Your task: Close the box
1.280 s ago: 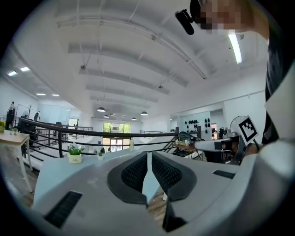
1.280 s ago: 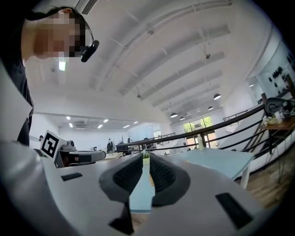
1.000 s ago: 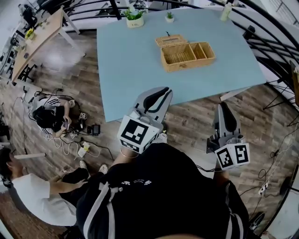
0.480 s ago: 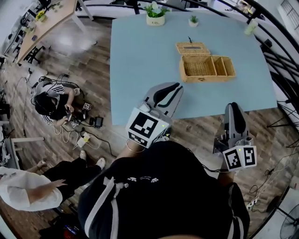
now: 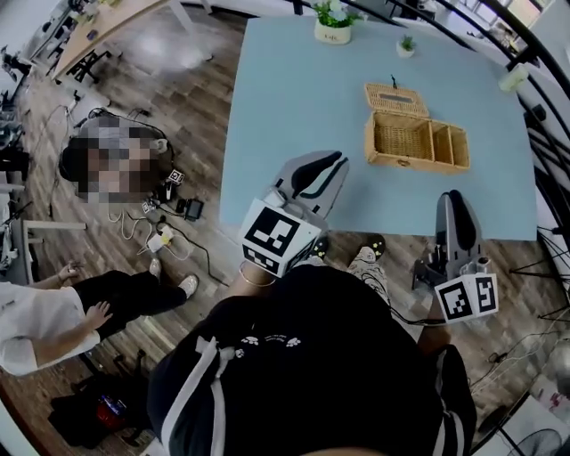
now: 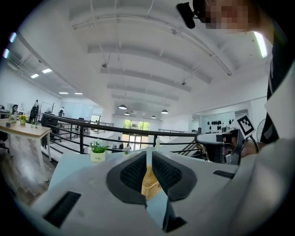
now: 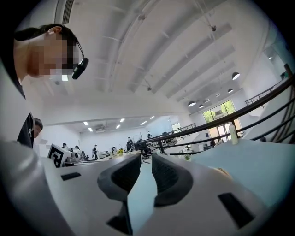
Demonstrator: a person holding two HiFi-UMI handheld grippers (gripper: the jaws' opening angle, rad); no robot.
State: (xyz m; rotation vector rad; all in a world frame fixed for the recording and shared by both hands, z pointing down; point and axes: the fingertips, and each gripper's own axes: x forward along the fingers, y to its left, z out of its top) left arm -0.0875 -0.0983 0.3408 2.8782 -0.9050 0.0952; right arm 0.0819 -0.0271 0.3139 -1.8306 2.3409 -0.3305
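An open wicker box (image 5: 414,144) stands on the blue table (image 5: 285,98), its lid (image 5: 394,96) tipped back on the far side. Two compartments show inside. My left gripper (image 5: 333,161) is shut and empty, held at the table's near edge, left of the box and short of it. In the left gripper view the box (image 6: 150,179) shows through the slit below the left gripper (image 6: 149,155). My right gripper (image 5: 453,198) is shut and empty, near the table edge in front of the box's right end. The right gripper (image 7: 146,157) points level across the table.
Two small potted plants (image 5: 332,21) (image 5: 406,44) and a bottle (image 5: 514,77) stand along the table's far edge. A black railing (image 6: 83,132) runs behind it. Cables and a power strip (image 5: 165,236) lie on the wooden floor at left, where people sit.
Both grippers have moved towards the table, and the box now lies closer in the head view. The box has come into sight between the left jaws. Jaws unchanged.
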